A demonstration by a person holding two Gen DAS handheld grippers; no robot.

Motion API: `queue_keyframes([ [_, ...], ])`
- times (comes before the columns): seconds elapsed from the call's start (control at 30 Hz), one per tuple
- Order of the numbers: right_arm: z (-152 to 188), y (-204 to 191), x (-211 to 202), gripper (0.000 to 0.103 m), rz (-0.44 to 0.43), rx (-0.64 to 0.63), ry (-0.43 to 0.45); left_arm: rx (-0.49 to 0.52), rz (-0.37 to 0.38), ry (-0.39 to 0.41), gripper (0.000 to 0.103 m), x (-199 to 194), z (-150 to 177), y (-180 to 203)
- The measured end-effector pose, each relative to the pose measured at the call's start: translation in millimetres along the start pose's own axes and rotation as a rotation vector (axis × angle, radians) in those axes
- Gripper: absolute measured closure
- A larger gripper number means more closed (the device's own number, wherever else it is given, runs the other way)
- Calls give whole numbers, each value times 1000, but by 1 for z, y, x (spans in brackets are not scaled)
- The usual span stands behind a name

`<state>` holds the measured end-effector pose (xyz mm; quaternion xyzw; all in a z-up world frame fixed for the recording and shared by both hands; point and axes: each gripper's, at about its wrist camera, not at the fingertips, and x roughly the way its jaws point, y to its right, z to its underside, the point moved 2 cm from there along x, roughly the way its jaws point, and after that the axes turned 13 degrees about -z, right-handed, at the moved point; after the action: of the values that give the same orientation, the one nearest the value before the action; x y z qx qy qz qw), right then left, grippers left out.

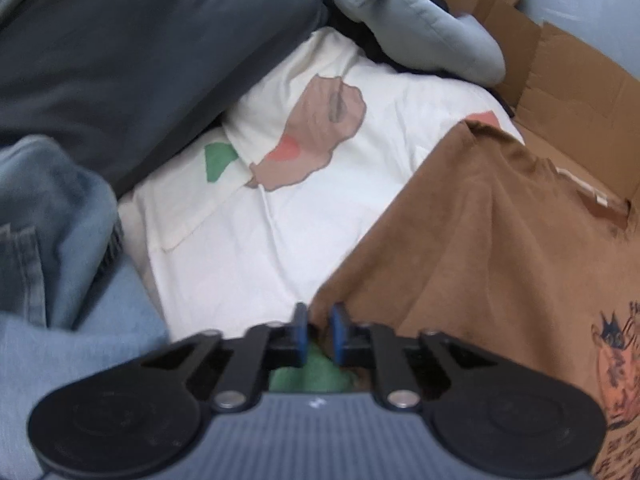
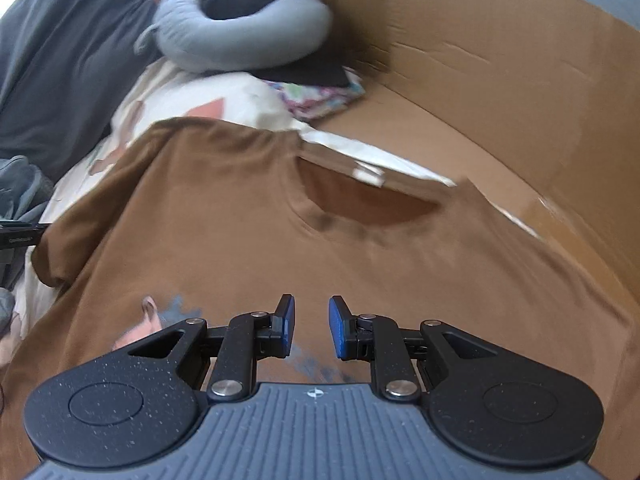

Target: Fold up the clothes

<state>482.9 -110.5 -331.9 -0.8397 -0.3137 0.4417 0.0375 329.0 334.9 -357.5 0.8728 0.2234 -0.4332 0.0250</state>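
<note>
A brown T-shirt [image 2: 248,216] with a printed graphic lies spread over a white patterned sheet [image 1: 256,240], neck opening toward the cardboard. In the left wrist view the shirt [image 1: 480,232] fills the right side. My left gripper [image 1: 319,330] is shut on the shirt's edge, a fold of brown cloth pinched between its blue pads. My right gripper [image 2: 312,328] is open and empty, hovering just above the shirt's chest print [image 2: 176,312].
A cardboard box [image 2: 480,92] walls the right side. A grey ring cushion [image 2: 240,36] and a dark grey pillow [image 1: 140,60] lie at the back. Blue jeans [image 1: 52,220] lie at the left. A green cloth [image 1: 308,372] shows under my left gripper.
</note>
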Motion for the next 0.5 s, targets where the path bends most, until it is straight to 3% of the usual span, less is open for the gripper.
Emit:
queue_keyframes([
  [0.27, -45, -31, 27, 78, -77, -83, 4, 5, -14, 35, 100, -22, -35, -24],
  [0.5, -75, -66, 64, 78, -131, -167, 0, 28, -23, 77, 100, -18, -73, -41],
])
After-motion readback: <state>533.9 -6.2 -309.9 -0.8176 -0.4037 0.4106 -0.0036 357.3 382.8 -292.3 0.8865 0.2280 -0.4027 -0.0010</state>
